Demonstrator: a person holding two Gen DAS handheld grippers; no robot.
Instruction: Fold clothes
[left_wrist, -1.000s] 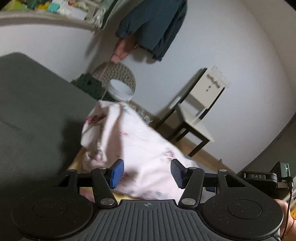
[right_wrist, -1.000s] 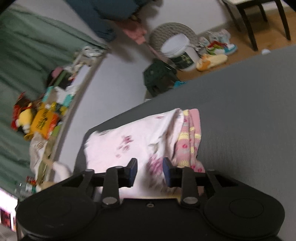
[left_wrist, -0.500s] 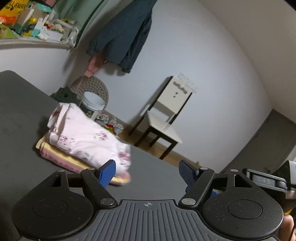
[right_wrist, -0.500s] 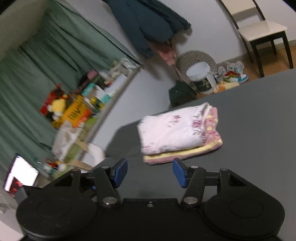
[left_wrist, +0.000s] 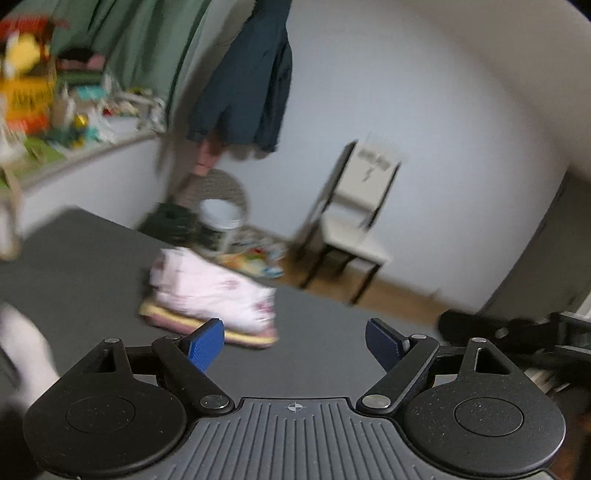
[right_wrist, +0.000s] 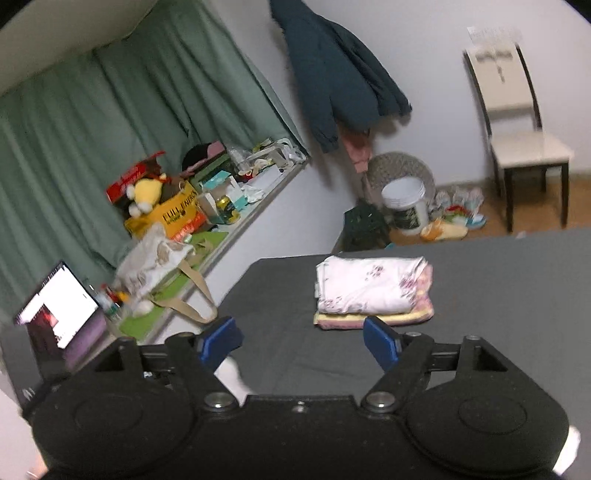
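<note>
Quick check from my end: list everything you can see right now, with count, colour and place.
Folded floral garment: 1, white-pink, top of stack on the grey surface.
Folded garment beneath: 1, pink and yellow, bottom of stack.
Surface: 1, dark grey, under the stack.
Jacket: 1, dark blue, hanging on wall.
Chair: 1, cream seat, dark legs, by wall.
Bucket: 1, white, on floor.
Shoes: several, mixed colours, beside bucket.
Curtain: green, behind ledge.
Plush toy: 1, yellow, on ledge.
Laptop: 1, screen lit, far left.
Left gripper: open, blue fingers, holding nothing.
Right gripper: open, blue fingers, holding nothing.
</note>
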